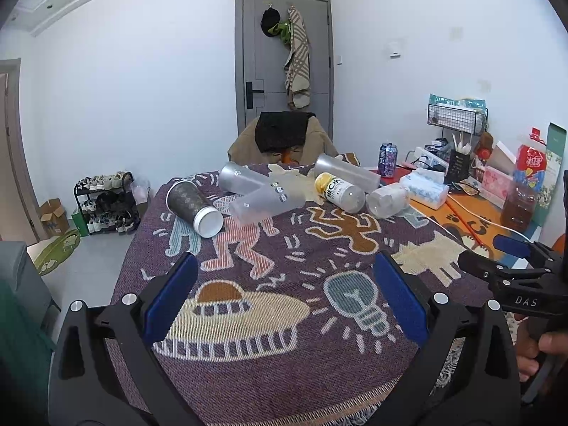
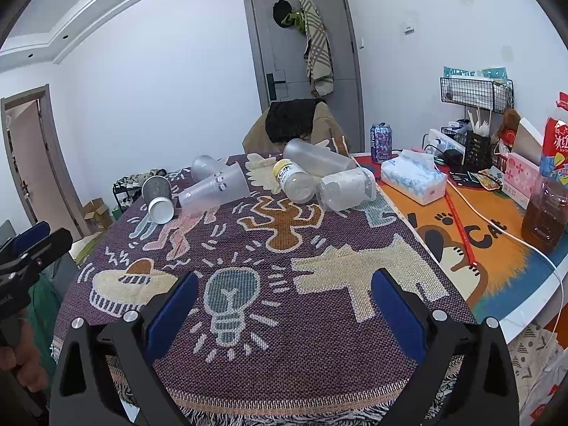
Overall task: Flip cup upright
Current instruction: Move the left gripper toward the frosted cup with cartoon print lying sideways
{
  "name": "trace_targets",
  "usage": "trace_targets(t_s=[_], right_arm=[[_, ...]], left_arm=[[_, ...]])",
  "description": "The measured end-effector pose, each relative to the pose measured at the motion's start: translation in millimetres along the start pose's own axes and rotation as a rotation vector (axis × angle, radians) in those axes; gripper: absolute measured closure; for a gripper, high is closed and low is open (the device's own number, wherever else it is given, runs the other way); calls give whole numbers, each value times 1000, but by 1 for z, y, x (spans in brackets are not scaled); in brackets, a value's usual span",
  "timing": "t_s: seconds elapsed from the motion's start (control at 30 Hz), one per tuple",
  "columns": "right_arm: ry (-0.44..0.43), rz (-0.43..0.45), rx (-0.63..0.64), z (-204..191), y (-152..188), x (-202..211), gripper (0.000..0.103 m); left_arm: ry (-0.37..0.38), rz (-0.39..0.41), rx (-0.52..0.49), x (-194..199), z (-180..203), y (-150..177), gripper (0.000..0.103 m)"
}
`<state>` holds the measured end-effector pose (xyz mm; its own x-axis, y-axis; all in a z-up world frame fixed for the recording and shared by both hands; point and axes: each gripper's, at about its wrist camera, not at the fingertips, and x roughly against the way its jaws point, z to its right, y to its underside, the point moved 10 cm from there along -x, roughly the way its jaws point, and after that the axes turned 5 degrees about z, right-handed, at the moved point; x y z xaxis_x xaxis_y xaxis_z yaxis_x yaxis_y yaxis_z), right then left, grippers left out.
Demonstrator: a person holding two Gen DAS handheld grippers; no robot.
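Several cups lie on their sides at the far end of a patterned purple cloth point(image 1: 284, 277). A dark paper cup with a white rim point(image 1: 193, 207) point(image 2: 158, 195) lies at the left. Frosted plastic cups point(image 1: 266, 200) point(image 2: 214, 190) lie beside it, another frosted cup point(image 1: 346, 172) point(image 2: 317, 159) further right. A yellow-capped bottle point(image 1: 339, 191) point(image 2: 294, 181) and a clear bottle point(image 1: 387, 198) point(image 2: 346, 190) lie nearby. My left gripper point(image 1: 284, 294) is open and empty over the near cloth. My right gripper point(image 2: 282, 301) is open and empty, also near; it shows in the left wrist view point(image 1: 504, 259).
A tissue pack point(image 2: 413, 177), a drink can point(image 2: 381, 142), a wire rack point(image 2: 475, 92), a jar of brown liquid point(image 2: 546, 216) and a white cable point(image 2: 497, 227) crowd the orange mat at the right. A chair with clothes point(image 1: 284, 138) stands behind the table. A shoe rack point(image 1: 106, 202) is at the left.
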<state>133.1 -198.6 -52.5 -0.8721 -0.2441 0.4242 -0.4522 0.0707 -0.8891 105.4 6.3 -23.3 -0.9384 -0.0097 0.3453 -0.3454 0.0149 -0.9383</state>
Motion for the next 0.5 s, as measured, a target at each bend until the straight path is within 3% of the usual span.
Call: trace_targets(t_s=[0.13,0.5], right_arm=[[1,-13,-17,5,-4,-14,7],[-50,-59,-90,11,-15,-59,7]], left_arm=[[46,-36,-2,-19,-4,-5,4],[76,-93,-99,-79,-12,-30,4]])
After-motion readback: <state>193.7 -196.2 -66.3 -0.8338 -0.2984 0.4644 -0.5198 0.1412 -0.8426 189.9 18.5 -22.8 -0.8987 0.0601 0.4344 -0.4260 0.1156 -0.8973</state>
